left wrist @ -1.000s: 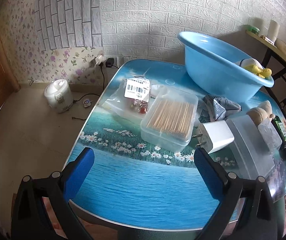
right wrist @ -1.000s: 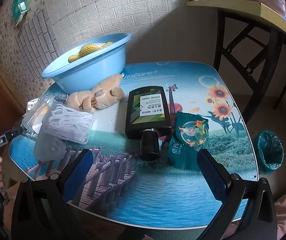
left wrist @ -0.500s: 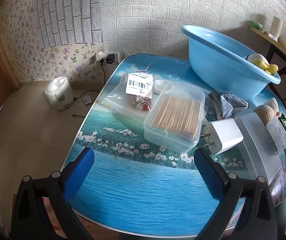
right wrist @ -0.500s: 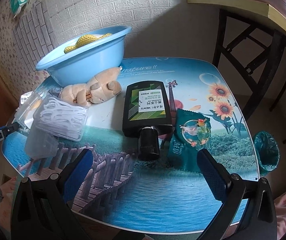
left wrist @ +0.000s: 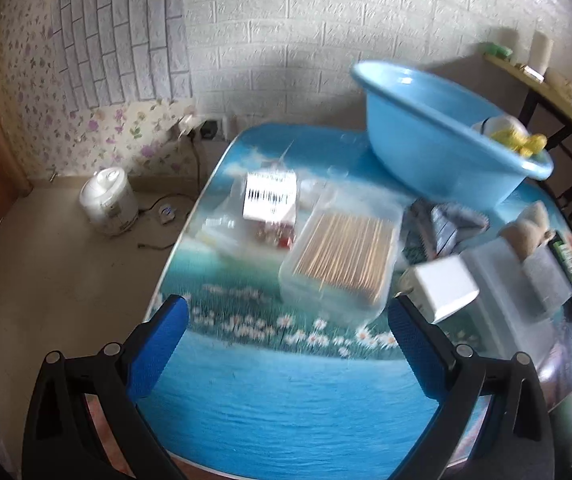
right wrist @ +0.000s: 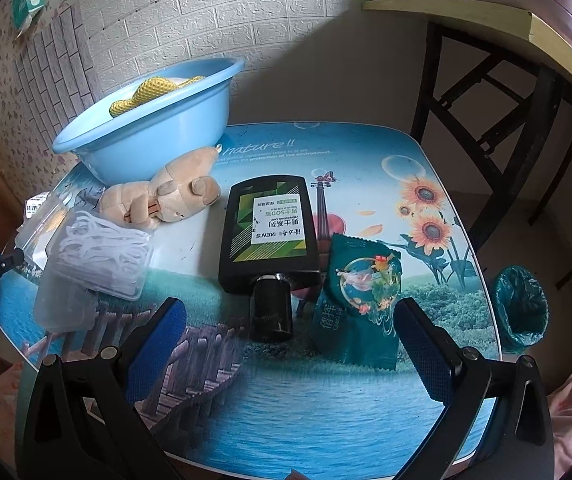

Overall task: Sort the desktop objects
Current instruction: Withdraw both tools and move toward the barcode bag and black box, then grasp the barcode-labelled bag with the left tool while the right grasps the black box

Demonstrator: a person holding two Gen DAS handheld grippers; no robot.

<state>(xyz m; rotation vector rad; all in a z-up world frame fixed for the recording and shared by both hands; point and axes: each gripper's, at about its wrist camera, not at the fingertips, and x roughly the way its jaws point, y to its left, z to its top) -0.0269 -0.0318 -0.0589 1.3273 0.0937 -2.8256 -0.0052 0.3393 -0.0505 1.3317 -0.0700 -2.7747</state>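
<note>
Left wrist view: left gripper [left wrist: 286, 320] agape, empty, near clear plastic box of wooden sticks [left wrist: 342, 260], round blue plastic basin [left wrist: 442, 152] far right; right wrist view: right gripper [right wrist: 290, 328] spread, empty, flat black bottle [right wrist: 269, 232] lying just beyond.

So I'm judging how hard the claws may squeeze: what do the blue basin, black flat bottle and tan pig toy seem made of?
Round blue basin: smooth moulded plastic, by its glossy sheen and thin rolled rim. Flat black bottle: probably rigid plastic, with a glossy body, paper label and screw cap. Tan pig toy: soft plush fabric, matte and fuzzy with rounded stuffed limbs.
</note>
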